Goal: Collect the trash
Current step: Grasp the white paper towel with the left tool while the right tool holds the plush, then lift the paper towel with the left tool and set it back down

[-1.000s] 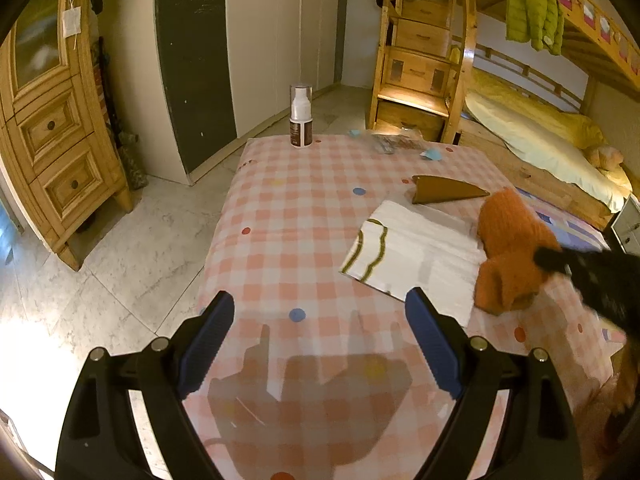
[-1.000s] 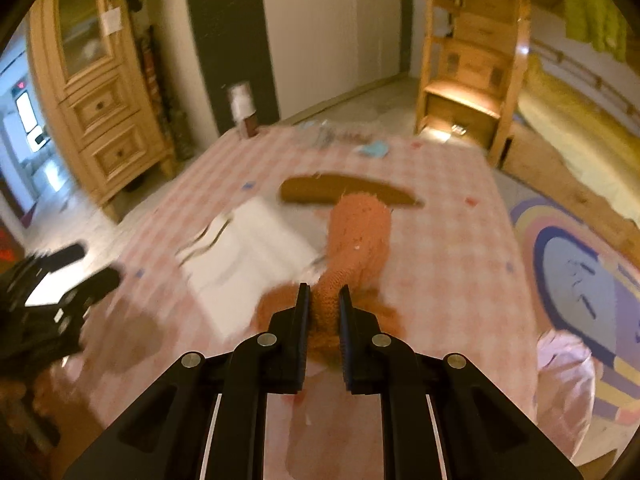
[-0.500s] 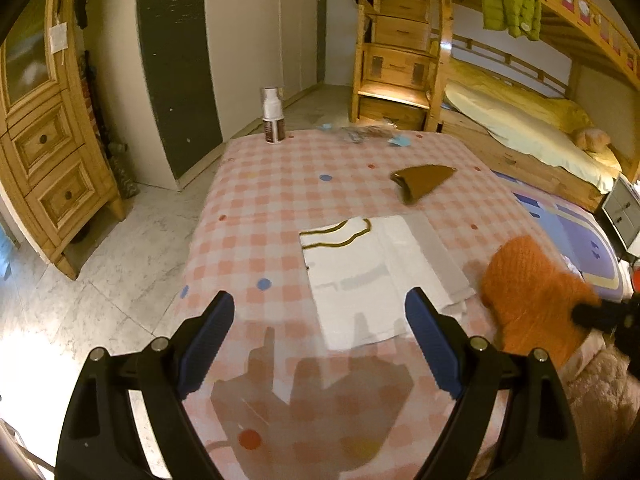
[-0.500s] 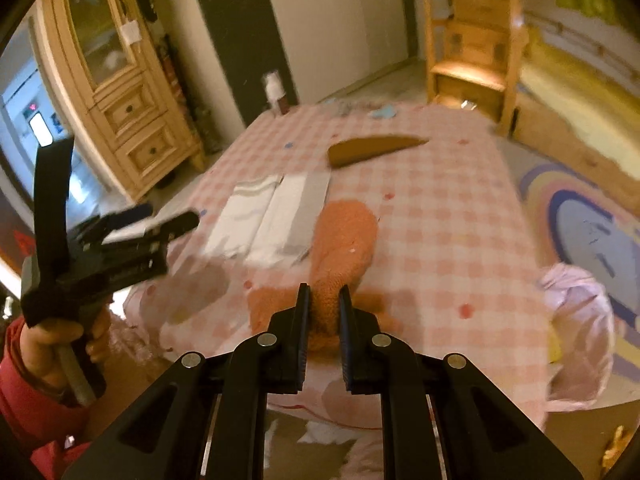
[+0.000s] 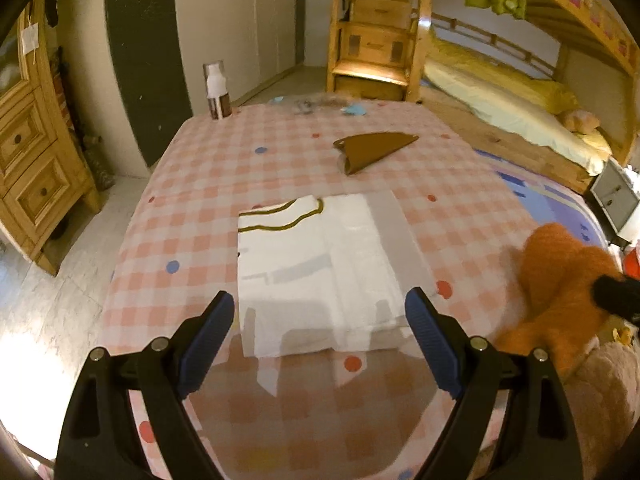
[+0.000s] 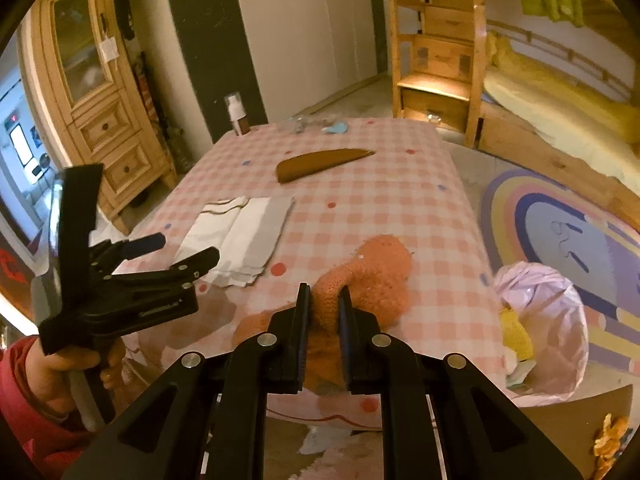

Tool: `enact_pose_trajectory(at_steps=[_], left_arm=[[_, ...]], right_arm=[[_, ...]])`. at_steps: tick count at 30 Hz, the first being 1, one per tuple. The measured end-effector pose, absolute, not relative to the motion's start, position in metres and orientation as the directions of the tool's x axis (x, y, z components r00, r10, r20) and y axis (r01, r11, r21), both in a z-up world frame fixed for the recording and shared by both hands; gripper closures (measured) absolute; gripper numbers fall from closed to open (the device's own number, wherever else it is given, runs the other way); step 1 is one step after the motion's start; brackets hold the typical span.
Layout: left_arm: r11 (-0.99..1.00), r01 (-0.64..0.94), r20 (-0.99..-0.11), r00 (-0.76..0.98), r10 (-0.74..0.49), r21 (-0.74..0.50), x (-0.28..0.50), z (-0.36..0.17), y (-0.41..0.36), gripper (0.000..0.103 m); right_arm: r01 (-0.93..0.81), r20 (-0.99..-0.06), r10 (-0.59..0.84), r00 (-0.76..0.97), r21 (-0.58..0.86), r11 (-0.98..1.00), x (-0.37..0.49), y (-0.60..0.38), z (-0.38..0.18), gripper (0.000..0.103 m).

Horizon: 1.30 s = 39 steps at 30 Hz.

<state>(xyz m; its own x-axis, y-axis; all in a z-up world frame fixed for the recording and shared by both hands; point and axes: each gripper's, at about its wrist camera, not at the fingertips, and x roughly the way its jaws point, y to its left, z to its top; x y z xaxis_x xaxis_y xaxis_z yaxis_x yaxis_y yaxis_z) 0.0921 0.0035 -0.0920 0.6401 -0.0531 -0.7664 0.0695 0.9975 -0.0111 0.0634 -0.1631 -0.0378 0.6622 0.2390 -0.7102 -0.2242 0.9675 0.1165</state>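
Note:
My right gripper (image 6: 323, 305) is shut on a fuzzy orange cloth (image 6: 376, 276) at the near right edge of the pink checked table (image 6: 380, 200); the cloth also shows in the left wrist view (image 5: 560, 280). My left gripper (image 5: 320, 316) is open and empty above the near end of a folded white cloth (image 5: 316, 264); it shows at the left in the right wrist view (image 6: 172, 252). A brown wedge-shaped piece (image 5: 372, 150) lies further back. A pink plastic bag (image 6: 544, 312) with trash in it stands on the floor right of the table.
A white and brown bottle (image 5: 218, 94) stands at the table's far left corner. Small blue and clear scraps (image 5: 352, 109) lie at the far edge. A wooden cabinet (image 5: 28, 152) stands left, a bunk bed with stairs (image 5: 380, 40) behind, a rainbow rug (image 6: 560, 232) right.
The right gripper has dragged the orange cloth back to the table's near right edge, close to the pink bag. The left gripper has swung right over the white cloth, still open.

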Motion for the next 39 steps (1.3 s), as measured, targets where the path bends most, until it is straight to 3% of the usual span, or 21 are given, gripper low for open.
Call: enact_pose_trajectory(at_steps=[6,13,18,20,27,28,29,30,33,39], left_arm=[[1.0,-0.019,-0.782,0.624,0.021,0.011,0.095,-0.098,0.025,0.018],[0.999,-0.032,-0.78,0.626,0.017,-0.004,0.092,-0.096,0.031,0.019],[0.997,-0.056,-0.779,0.623,0.074,0.05,0.086,-0.095,0.045,0.04],[0.998,-0.039,-0.801,0.595,0.06,0.046,0.089,-0.103,0.046,0.053],[0.999,-0.001,-0.798,0.602,0.035,0.042,0.089,-0.108,0.041,0.059],[0.999,0.004,-0.795,0.605,0.032,0.043,0.088,-0.107,0.04,0.069],[0.998,0.01,-0.792,0.609,0.039,0.056,0.087,-0.107,0.039,0.092],[0.998,0.012,-0.791,0.61,0.047,0.069,0.087,-0.107,0.039,0.102],[1.0,0.025,-0.787,0.617,-0.011,0.005,0.087,-0.101,0.044,0.103],[0.998,0.05,-0.698,0.716,-0.008,0.039,0.075,-0.064,0.04,0.103]], right_arm=[[-0.154,-0.699,0.19,0.69,0.115,0.981,0.068,-0.195,-0.036,0.089],[-0.146,-0.697,0.187,0.692,0.119,0.982,0.07,-0.199,-0.038,0.089],[-0.149,-0.697,0.189,0.691,0.118,0.982,0.07,-0.199,-0.04,0.089],[-0.15,-0.697,0.186,0.693,0.114,0.982,0.069,-0.199,-0.04,0.089],[-0.149,-0.698,0.187,0.691,0.115,0.982,0.069,-0.199,-0.04,0.089],[-0.15,-0.698,0.186,0.692,0.114,0.982,0.069,-0.199,-0.04,0.089],[-0.15,-0.698,0.187,0.692,0.114,0.982,0.069,-0.199,-0.04,0.089],[-0.151,-0.698,0.187,0.691,0.113,0.982,0.069,-0.199,-0.04,0.089],[-0.151,-0.697,0.189,0.692,0.116,0.982,0.069,-0.199,-0.04,0.089],[-0.15,-0.696,0.189,0.693,0.118,0.982,0.069,-0.199,-0.04,0.089]])
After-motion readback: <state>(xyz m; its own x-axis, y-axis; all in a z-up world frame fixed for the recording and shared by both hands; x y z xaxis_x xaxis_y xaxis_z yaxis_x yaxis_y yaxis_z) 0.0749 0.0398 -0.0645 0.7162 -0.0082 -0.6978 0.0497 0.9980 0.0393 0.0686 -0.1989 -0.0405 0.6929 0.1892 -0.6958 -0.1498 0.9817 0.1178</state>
